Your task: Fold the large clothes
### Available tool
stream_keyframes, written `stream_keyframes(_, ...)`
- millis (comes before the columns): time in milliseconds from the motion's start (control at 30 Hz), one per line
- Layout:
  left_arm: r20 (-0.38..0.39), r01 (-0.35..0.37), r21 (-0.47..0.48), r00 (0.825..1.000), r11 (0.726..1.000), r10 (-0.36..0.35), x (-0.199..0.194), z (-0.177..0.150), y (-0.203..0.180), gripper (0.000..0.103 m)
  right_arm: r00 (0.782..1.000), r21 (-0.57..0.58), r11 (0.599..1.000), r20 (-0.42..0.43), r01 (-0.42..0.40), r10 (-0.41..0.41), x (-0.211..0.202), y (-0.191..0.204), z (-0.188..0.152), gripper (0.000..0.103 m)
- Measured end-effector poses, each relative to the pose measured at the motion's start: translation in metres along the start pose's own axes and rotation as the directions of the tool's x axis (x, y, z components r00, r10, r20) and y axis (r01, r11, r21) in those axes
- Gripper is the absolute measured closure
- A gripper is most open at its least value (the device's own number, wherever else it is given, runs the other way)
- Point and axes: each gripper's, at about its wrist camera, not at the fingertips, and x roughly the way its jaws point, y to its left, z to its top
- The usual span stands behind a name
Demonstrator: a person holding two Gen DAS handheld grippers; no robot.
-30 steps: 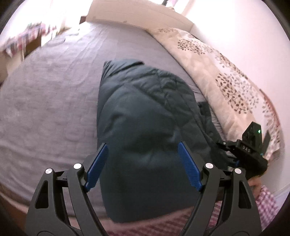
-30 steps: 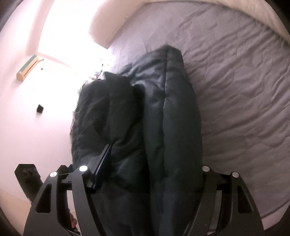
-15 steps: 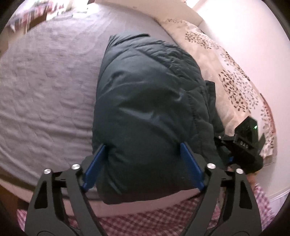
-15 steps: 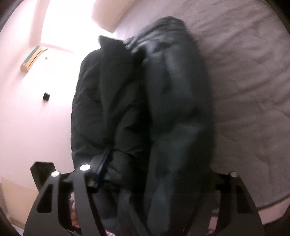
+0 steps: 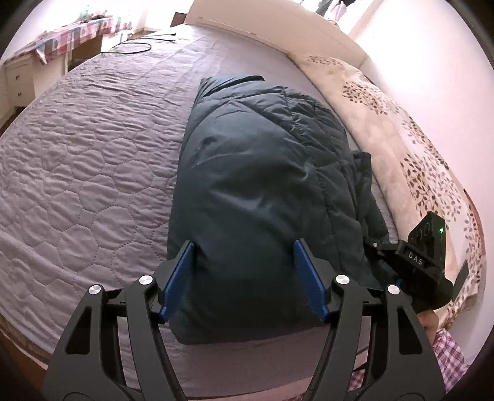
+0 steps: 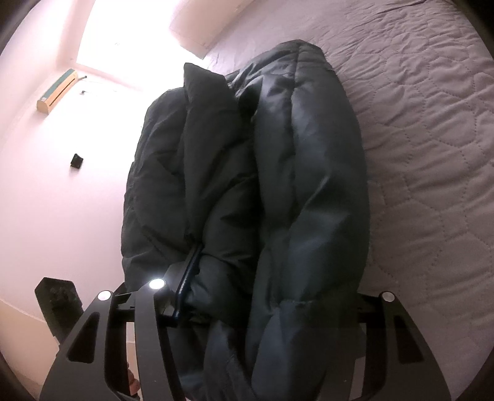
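A dark teal puffer jacket (image 5: 262,185) lies folded into a long thick bundle on the bed, its near end at the mattress edge. My left gripper (image 5: 243,243) straddles that near end, and its blue pads (image 5: 177,277) press into both sides as the jaws are closing. In the right wrist view the jacket (image 6: 293,185) fills my right gripper (image 6: 271,271). The left pad (image 6: 188,271) is sunk into the fabric, and the right finger is hidden under the folds. The right gripper's black housing (image 5: 423,262) shows beside the bundle.
A grey quilted bedspread (image 5: 92,169) covers the mattress, with a floral duvet (image 5: 401,138) along the wall and a cream headboard (image 5: 262,24) behind. A desk under a checked cloth (image 5: 71,34) stands far left. A checked sleeve (image 5: 447,354) is at the bottom right.
Both grippers came in lower over the jacket's near end, and their jaws narrowed until the pads met the fabric. The bundle now sits closer to the mattress edge.
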Motion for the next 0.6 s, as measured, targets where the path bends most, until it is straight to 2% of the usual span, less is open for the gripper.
stream_keyframes(167, -0.007, -0.024, 0.001, 1.000, 1.000, 0.024, -0.008, -0.007, -0.007, 0.037, 0.999, 0.029, 0.999, 0.028, 0.039, -0.040, -0.029, -0.007, -0.004, 0.029)
stream_keyframes(233, -0.007, -0.029, -0.012, 1.000, 1.000, 0.029, -0.012, -0.011, -0.007, 0.036, 0.995, -0.004, 0.997, 0.066, 0.080, -0.080, -0.047, -0.003, -0.007, 0.028)
stream_keyframes(300, -0.011, -0.046, -0.019, 0.999, 0.999, 0.046, -0.017, -0.019, -0.009, 0.036, 0.968, -0.062, 0.976, 0.150, 0.211, -0.200, -0.074, 0.006, -0.015, 0.028)
stream_keyframes(333, -0.013, -0.056, -0.019, 0.998, 0.998, 0.056, -0.018, -0.022, -0.009, 0.036, 0.952, -0.083, 0.962, 0.192, 0.259, -0.240, -0.085, 0.010, -0.020, 0.032)
stream_keyframes(367, -0.020, -0.075, -0.017, 0.997, 0.997, 0.075, -0.019, -0.027, -0.010, 0.036, 0.934, -0.108, 0.947, 0.231, 0.303, -0.272, -0.096, 0.017, -0.027, 0.044)
stream_keyframes(400, -0.021, -0.091, -0.015, 0.996, 0.996, 0.091, -0.019, -0.031, -0.011, 0.036, 0.927, -0.123, 0.941, 0.250, 0.316, -0.279, -0.103, 0.020, -0.034, 0.048)
stream_keyframes(467, -0.029, -0.123, -0.016, 0.992, 0.992, 0.122, -0.018, -0.038, -0.012, 0.036, 0.941, -0.178, 0.945, 0.255, 0.274, -0.224, -0.109, 0.035, -0.046, 0.067)
stream_keyframes(500, -0.029, -0.134, -0.017, 0.991, 0.991, 0.134, -0.018, -0.041, -0.012, 0.036, 0.953, -0.236, 0.939, 0.235, 0.249, -0.193, -0.106, 0.047, -0.053, 0.072)
stream_keyframes(567, -0.034, -0.165, -0.016, 0.986, 0.986, 0.164, -0.017, -0.045, -0.014, 0.036, 0.979, -0.339, 0.924, 0.153, 0.177, -0.131, -0.094, 0.062, -0.064, 0.084)
stream_keyframes(600, -0.041, -0.187, -0.012, 0.982, 0.982, 0.186, -0.016, -0.046, -0.015, 0.036, 0.989, -0.363, 0.920, 0.083, 0.146, -0.124, -0.081, 0.064, -0.068, 0.087)
